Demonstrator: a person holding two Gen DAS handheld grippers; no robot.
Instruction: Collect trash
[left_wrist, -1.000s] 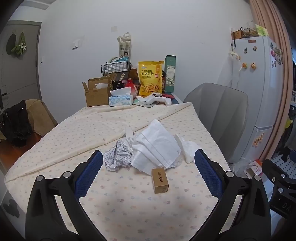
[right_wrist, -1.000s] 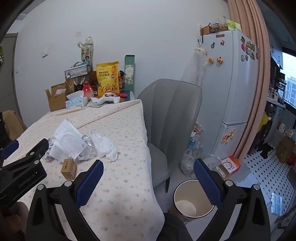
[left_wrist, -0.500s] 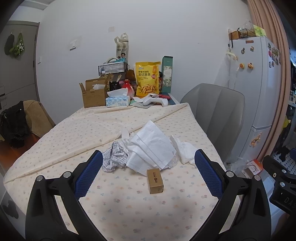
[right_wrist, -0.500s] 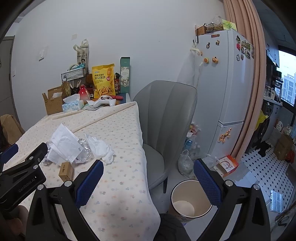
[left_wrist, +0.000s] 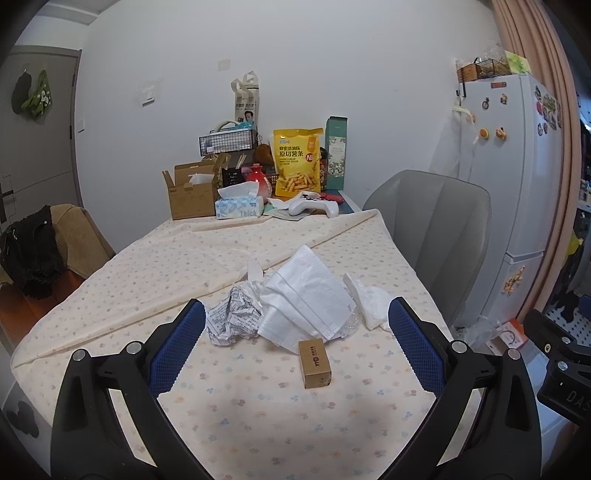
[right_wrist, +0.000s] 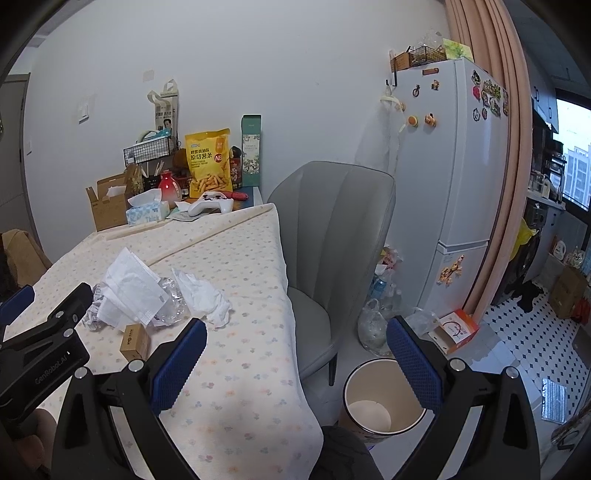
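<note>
A pile of trash lies on the floral tablecloth (left_wrist: 258, 413): a small brown box (left_wrist: 314, 363), a white face mask (left_wrist: 304, 299), a crumpled printed paper (left_wrist: 232, 321), clear crumpled plastic (right_wrist: 170, 301) and a white tissue wad (left_wrist: 371, 304). My left gripper (left_wrist: 295, 339) is open and empty, above the table just before the pile. My right gripper (right_wrist: 295, 354) is open and empty, over the table's right edge. The box (right_wrist: 135, 341) and tissue wad (right_wrist: 203, 297) show at its left. A round white bin (right_wrist: 384, 398) stands on the floor below it.
A grey chair (right_wrist: 332, 236) stands at the table's right side. A cardboard box (left_wrist: 192, 192), tissue box (left_wrist: 240, 206), snack bag (left_wrist: 297, 160) and game controller (left_wrist: 314, 206) crowd the far end. A white fridge (right_wrist: 450, 184) stands at the right. Bags and a carton (right_wrist: 456, 330) lie on the floor.
Both grippers have drifted slightly; the pile sits a little lower and left in the left view. Nothing was picked up; both stay open.
</note>
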